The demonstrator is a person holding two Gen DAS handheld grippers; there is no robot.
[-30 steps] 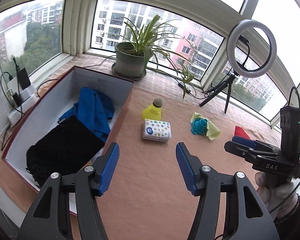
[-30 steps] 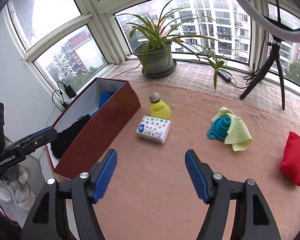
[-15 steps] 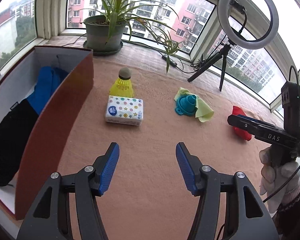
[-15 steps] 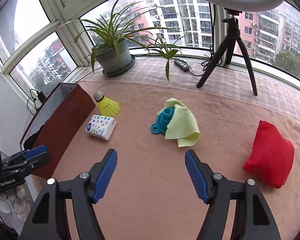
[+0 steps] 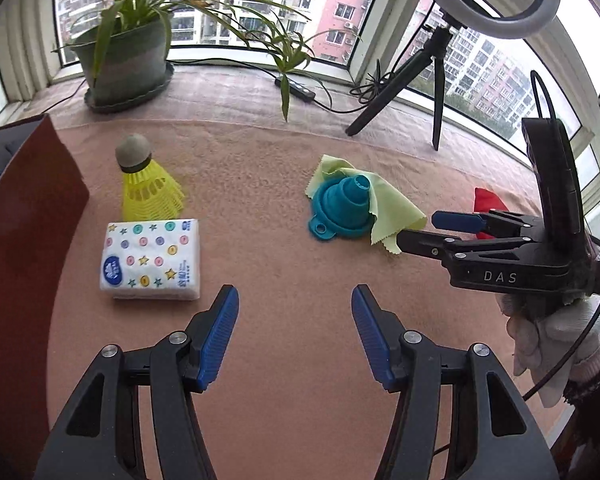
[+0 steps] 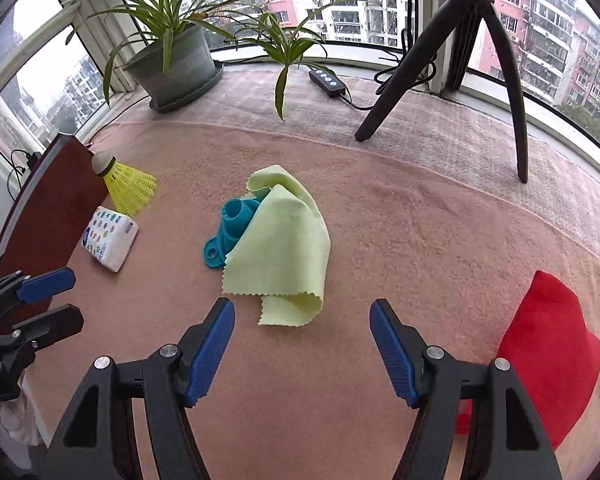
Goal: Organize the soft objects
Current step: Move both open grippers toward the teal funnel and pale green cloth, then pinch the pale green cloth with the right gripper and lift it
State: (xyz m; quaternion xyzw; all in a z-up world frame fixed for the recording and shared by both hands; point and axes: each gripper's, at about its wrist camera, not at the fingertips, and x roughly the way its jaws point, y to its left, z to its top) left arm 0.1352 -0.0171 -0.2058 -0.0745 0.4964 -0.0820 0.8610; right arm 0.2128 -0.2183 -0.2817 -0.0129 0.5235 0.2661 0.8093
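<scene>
Both of your grippers are hanging over the mat (image 5: 284,208) with jaws apart and nothing between them: your left gripper (image 5: 295,334) just beside the tissue pack (image 5: 152,258), your right gripper (image 6: 302,344) just short of the green cloth (image 6: 284,240). That cloth is draping over a teal funnel (image 6: 230,232), and the red cushion (image 6: 548,352) is lying off to your right. Farther on, a shuttlecock (image 5: 146,188) is standing by the box (image 5: 24,232), with a plant (image 5: 126,60) and tripod (image 6: 452,52) sitting at the window.
</scene>
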